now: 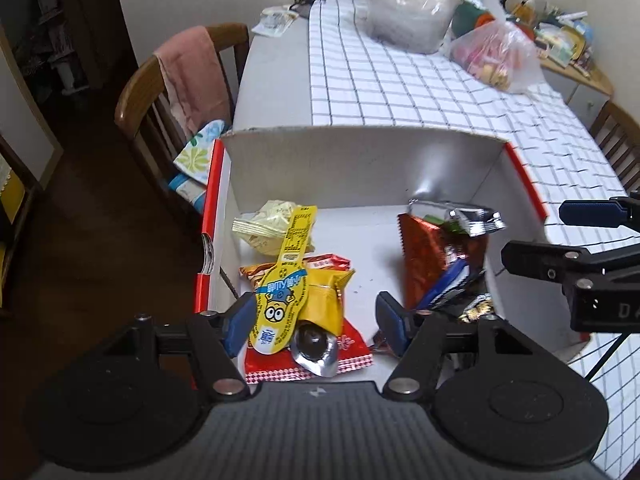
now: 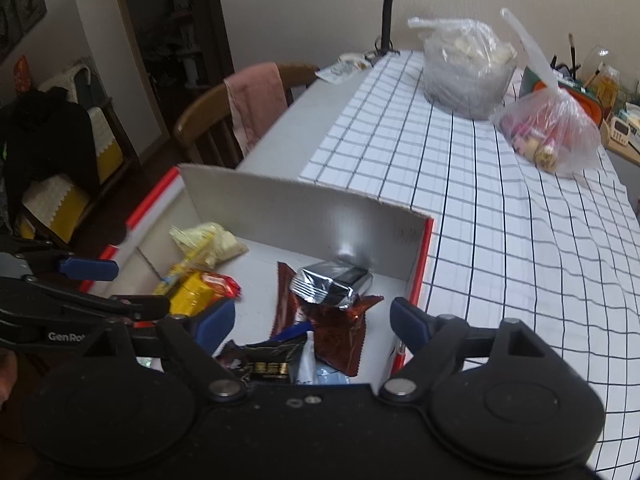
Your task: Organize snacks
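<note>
**Snacks mostly boxed, I think**

Both my grippers hang open and empty, left gripper (image 1: 316,322) and right gripper (image 2: 314,326). The snack packets (image 1: 296,280) lie in the red-edged white cardboard box (image 1: 360,160): yellow ones left, dark foil right. Two tied plastic bags (image 2: 548,132) sit far off.

Black grippers, blue-padded fingers (image 1: 236,326), silver pivot screws.
</note>
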